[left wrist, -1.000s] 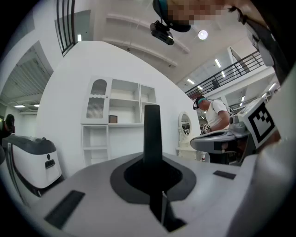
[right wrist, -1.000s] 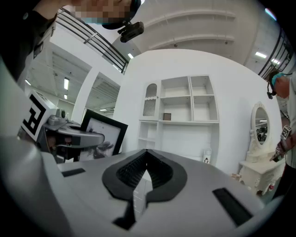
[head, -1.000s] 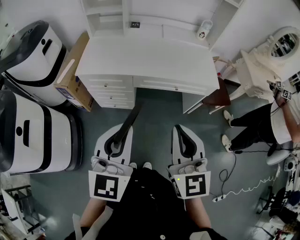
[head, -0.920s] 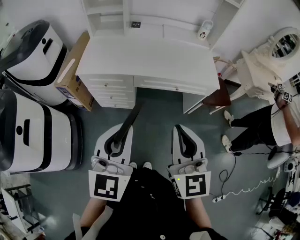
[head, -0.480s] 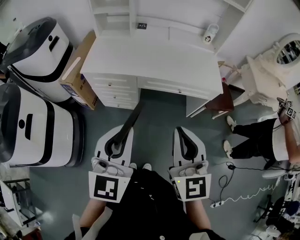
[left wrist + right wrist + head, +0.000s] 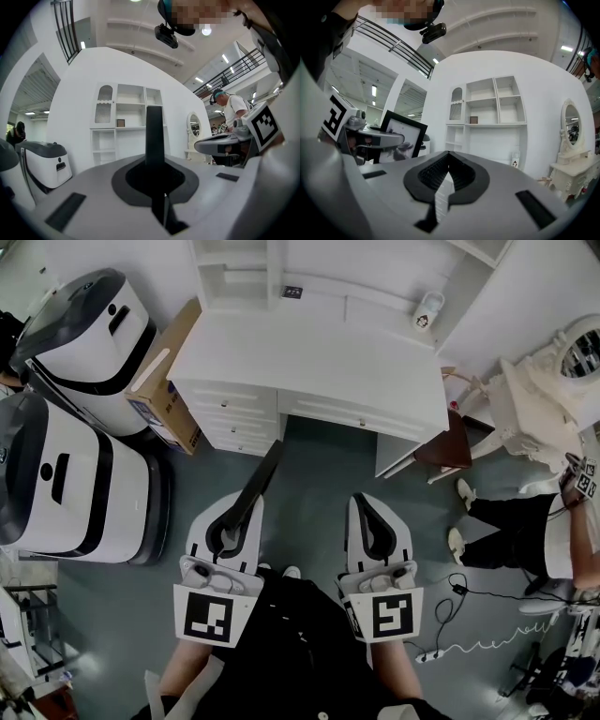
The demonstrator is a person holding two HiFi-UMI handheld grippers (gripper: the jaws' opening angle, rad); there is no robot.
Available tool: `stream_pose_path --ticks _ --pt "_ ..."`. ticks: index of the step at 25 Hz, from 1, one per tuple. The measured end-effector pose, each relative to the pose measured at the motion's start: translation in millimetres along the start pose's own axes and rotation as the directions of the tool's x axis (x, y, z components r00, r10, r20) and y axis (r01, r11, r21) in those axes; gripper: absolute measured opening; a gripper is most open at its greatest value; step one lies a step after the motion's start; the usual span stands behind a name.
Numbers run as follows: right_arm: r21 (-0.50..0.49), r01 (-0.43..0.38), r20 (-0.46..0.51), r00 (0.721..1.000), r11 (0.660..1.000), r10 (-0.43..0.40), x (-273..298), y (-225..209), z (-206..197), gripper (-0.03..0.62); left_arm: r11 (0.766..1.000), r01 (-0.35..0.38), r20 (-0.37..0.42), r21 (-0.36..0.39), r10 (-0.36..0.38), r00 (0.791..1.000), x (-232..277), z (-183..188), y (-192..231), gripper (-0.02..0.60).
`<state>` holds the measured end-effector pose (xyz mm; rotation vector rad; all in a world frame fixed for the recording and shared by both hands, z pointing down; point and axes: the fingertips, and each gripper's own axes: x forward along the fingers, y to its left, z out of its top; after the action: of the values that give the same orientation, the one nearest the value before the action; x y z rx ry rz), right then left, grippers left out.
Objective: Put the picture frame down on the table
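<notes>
Where the head view looks steeply down, the left gripper (image 6: 247, 510) and the right gripper (image 6: 367, 507) are held side by side over the grey floor (image 6: 309, 474). Both point toward the white table (image 6: 319, 362), which stands ahead and apart from them. Out of the left gripper a thin dark bar runs toward the table's drawers: the picture frame (image 6: 269, 468), seen edge-on, carried in the air and not touching the table. A cardboard box (image 6: 159, 381) leans against the table's left end. From the left gripper view, the left gripper (image 6: 154, 164) has its jaws pressed on the picture frame (image 6: 154, 131), which stands upright between them with its narrow edge to the camera. Behind it rise the table and its white shelf unit (image 6: 123, 108). From the right gripper view, the right gripper (image 6: 448, 157) holds nothing. Its ribbed pads seem to meet at the tips, with only a slim slit lower down showing the drawers beyond. At this view's left the picture frame (image 6: 404, 138) shows its face, black border and pale blurred picture, upright in the left gripper (image 6: 375, 137).
</notes>
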<state>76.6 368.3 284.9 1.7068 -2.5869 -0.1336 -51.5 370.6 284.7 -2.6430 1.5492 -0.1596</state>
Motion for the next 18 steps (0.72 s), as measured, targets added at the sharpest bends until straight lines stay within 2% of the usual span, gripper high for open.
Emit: stream_pose_path --ticks 18 --pt "-0.029 -0.052 0.015 0.998 0.998 0.053 -17.8 -2.2 -2.1 0.002 0.998 -0.049 0.02 0.037 0.049 0.999 -11.8 4.2 -16.9 0.012"
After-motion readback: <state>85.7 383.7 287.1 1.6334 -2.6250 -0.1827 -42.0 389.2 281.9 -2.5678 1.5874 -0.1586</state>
